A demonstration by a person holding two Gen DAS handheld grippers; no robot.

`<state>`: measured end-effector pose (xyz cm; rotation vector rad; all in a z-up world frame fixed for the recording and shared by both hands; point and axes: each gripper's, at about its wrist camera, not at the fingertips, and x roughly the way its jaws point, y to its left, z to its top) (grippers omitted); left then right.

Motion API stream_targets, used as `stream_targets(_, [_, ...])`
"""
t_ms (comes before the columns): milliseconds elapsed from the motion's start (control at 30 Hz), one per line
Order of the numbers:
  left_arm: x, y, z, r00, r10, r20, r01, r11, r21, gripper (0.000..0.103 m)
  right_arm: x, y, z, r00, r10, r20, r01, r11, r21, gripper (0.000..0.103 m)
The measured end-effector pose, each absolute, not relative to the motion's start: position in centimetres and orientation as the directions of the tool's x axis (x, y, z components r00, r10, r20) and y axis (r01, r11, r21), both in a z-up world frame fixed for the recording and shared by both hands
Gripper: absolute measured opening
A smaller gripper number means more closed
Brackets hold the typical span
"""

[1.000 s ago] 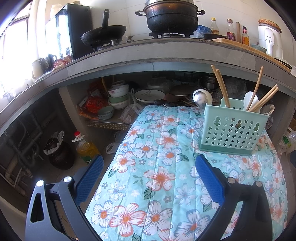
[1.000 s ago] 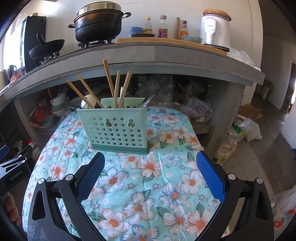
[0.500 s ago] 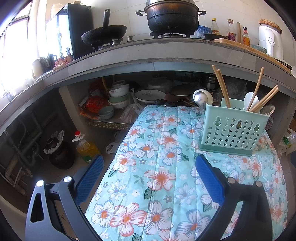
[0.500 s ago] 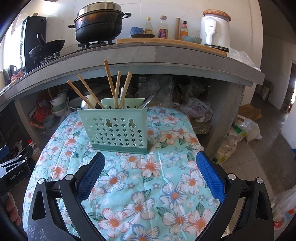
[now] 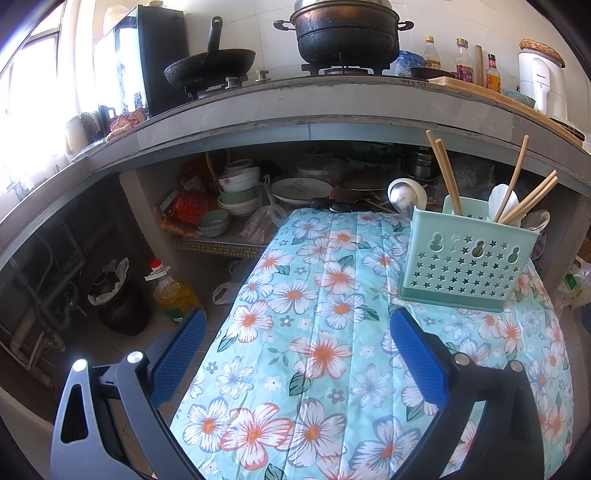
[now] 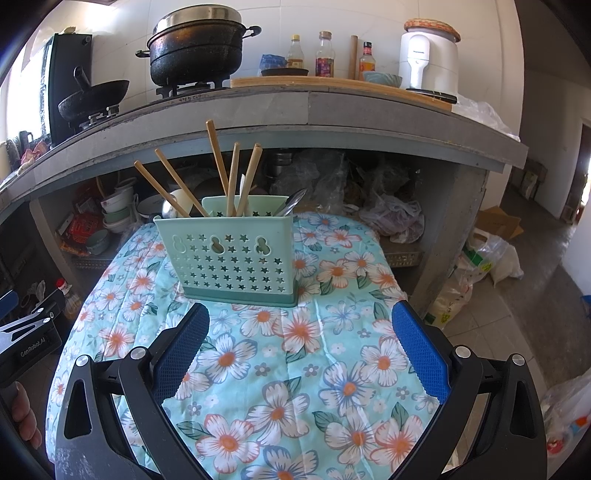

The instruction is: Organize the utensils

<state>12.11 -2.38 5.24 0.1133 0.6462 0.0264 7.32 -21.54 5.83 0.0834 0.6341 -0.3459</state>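
A mint-green utensil holder [image 5: 467, 262] with star holes stands upright on the floral cloth [image 5: 314, 332]; it also shows in the right wrist view [image 6: 229, 254]. Several wooden chopsticks [image 6: 221, 162] and spoons [image 5: 502, 203] stand in it. A metal ladle [image 5: 402, 195] sticks up at its left end. My left gripper [image 5: 295, 332] is open and empty, above the cloth, to the left of and nearer than the holder. My right gripper [image 6: 301, 328] is open and empty, just in front of the holder.
A concrete counter [image 5: 295, 107] with a black pot [image 5: 347, 33] and wok [image 5: 210, 68] overhangs behind the table. Bowls and plates [image 5: 240, 195] sit on the shelf under it. An oil bottle [image 5: 171, 291] stands on the floor at left. Bags [image 6: 480, 266] lie at right.
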Motion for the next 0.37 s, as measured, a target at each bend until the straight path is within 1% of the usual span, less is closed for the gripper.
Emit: stream_targets(367, [12.14, -2.03, 5.10, 0.788, 0.051, -0.614, 0.013, 0.995, 0.098, 0.097, 7.29, -21.48, 5.85, 0.750, -0.291, -0.593, 0.342, 0.939, -0.028, 0.095])
